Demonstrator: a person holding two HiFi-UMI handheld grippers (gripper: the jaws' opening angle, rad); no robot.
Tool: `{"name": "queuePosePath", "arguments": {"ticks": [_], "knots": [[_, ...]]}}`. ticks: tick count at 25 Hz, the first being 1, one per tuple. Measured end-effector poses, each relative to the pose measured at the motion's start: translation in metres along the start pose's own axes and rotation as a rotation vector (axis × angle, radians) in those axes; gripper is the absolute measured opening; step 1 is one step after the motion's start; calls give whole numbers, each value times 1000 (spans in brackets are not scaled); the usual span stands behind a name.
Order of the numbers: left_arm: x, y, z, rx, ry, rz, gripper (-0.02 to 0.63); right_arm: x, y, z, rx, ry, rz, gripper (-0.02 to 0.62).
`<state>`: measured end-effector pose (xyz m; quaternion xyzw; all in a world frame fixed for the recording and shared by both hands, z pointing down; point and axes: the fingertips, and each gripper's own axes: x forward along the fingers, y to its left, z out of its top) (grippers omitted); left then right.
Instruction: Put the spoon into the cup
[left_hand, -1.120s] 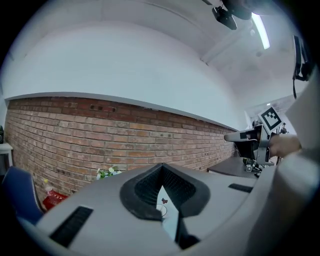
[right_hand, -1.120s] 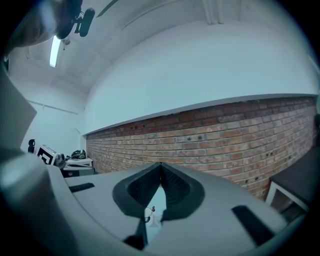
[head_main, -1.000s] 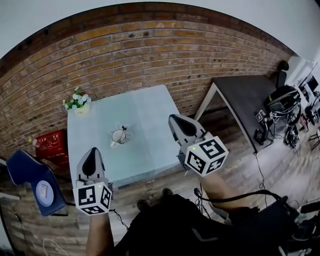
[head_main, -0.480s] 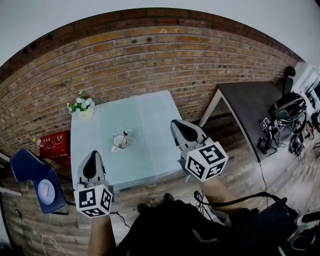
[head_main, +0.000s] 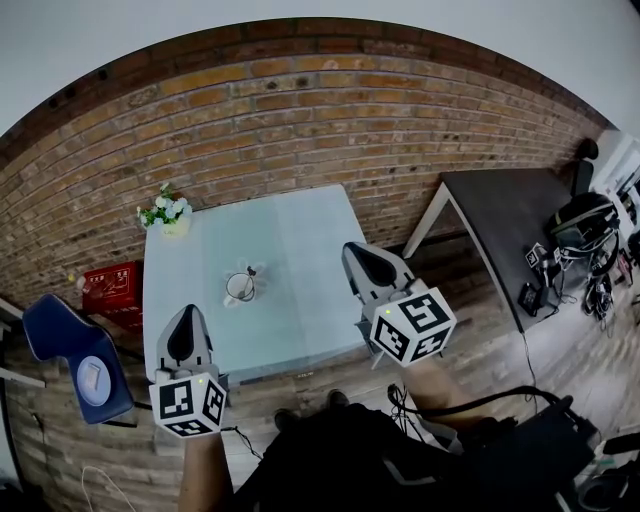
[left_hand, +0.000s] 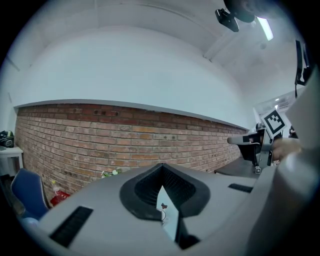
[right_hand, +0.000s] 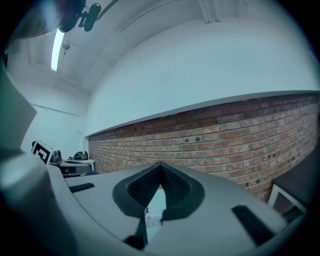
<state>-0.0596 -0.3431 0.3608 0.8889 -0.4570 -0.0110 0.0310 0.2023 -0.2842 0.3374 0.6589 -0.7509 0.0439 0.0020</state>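
A white cup (head_main: 238, 288) stands near the middle of the pale blue table (head_main: 300, 240), and the dark end of a spoon (head_main: 250, 269) sticks up out of it. My left gripper (head_main: 187, 310) hovers at the table's front left edge, shut and empty. Level with the front right edge, my right gripper (head_main: 351, 247) is also shut and holds nothing. In the left gripper view the cup (left_hand: 161, 214) and the spoon (left_hand: 163, 205) show through the narrow slit below the closed left gripper (left_hand: 161, 168). The right gripper (right_hand: 160, 167) frames the cup (right_hand: 150, 220) the same way.
A small pot of white flowers (head_main: 165, 213) stands at the table's far left corner against the brick wall (head_main: 300, 120). A red crate (head_main: 100, 286) and a blue chair (head_main: 70, 355) are on the floor at left. A dark table (head_main: 495, 215) and cabled equipment (head_main: 580, 225) are at right.
The head view has shifted slightly. Both grippers stay shut in the same places, and the cup with the spoon has not moved.
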Motion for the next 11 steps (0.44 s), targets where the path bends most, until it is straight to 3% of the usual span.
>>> {"name": "queuePosePath", "arguments": {"ticks": [11], "knots": [[4,7,-1,8,-1,14,9,7,-6,0,4,-1,-17,18]]}}
